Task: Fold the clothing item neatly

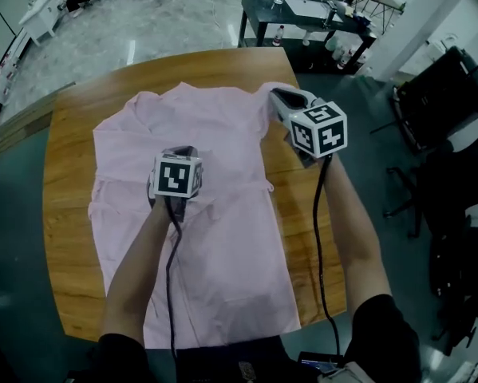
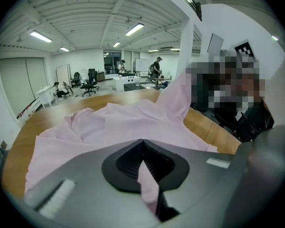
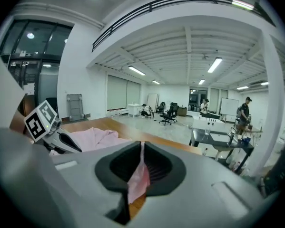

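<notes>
- Pink shirt [image 1: 203,246] spread flat across wooden desk [image 1: 67,214], filling middle of head view, collar toward top of frame.
- Left tool [image 1: 177,154] at centre of frame, over middle of shirt; jaws clamped tight on a pinch of pink cloth, shown in left gripper view.
- Right tool [image 1: 282,98] at upper right corner of shirt, raised above desk; jaws closed on a fold of the same cloth.
- Strip of pink fabric pulled up toward upper right of left gripper view.
- Black office chair [image 1: 438,94] at right edge of head view, well apart from desk.
</notes>
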`<state>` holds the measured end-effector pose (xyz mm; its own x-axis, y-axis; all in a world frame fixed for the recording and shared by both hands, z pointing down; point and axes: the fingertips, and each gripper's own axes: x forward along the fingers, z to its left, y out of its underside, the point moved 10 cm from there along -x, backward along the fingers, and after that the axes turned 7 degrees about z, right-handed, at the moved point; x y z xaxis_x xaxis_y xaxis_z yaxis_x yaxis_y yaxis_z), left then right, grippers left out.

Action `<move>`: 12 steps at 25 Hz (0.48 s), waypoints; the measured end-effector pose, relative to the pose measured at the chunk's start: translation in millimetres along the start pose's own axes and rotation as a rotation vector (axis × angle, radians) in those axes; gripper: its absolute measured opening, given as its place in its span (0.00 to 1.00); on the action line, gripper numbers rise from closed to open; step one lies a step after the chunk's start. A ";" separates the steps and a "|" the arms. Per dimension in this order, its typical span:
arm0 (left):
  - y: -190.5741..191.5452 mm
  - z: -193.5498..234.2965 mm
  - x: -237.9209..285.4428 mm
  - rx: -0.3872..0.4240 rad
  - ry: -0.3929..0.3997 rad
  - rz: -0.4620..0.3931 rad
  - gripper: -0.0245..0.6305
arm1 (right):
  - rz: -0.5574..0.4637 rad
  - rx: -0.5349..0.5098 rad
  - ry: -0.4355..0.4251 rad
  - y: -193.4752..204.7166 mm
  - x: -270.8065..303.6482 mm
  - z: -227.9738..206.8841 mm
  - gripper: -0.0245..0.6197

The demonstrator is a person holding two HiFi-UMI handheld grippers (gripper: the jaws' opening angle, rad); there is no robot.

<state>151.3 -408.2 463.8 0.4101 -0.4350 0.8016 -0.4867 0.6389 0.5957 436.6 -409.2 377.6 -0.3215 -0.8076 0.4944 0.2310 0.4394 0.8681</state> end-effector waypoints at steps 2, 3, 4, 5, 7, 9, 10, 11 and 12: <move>4.3 13.0 -12.0 -0.028 0.003 -0.020 0.05 | 0.008 -0.053 -0.029 -14.9 8.4 31.3 0.08; 6.8 19.3 -17.7 -0.039 0.005 -0.029 0.05 | 0.011 -0.075 -0.046 -20.5 13.2 47.6 0.08; 9.9 25.5 -22.8 -0.049 0.007 -0.036 0.05 | 0.016 -0.097 -0.063 -24.4 18.7 64.1 0.08; 13.7 31.8 -26.9 -0.057 0.011 -0.042 0.05 | 0.023 -0.118 -0.079 -26.9 25.0 80.5 0.08; 23.1 44.8 -32.4 -0.072 0.017 -0.046 0.05 | 0.045 -0.154 -0.114 -26.7 39.6 111.7 0.08; 34.5 58.2 -35.9 -0.087 0.017 -0.040 0.05 | 0.080 -0.178 -0.154 -19.5 56.1 141.7 0.08; 40.4 64.6 -37.5 -0.096 0.017 -0.035 0.05 | 0.105 -0.189 -0.175 -13.7 65.1 156.1 0.08; 46.1 70.0 -38.9 -0.105 0.018 -0.030 0.05 | 0.135 -0.202 -0.196 -6.7 74.2 169.8 0.08; 51.2 74.3 -40.0 -0.113 0.020 -0.025 0.05 | 0.170 -0.215 -0.217 1.4 82.9 182.5 0.08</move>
<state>52.6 -405.2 466.0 0.4369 -0.4393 0.7849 -0.3867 0.6961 0.6049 242.7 -403.8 428.0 -0.4440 -0.6178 0.6490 0.4787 0.4487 0.7547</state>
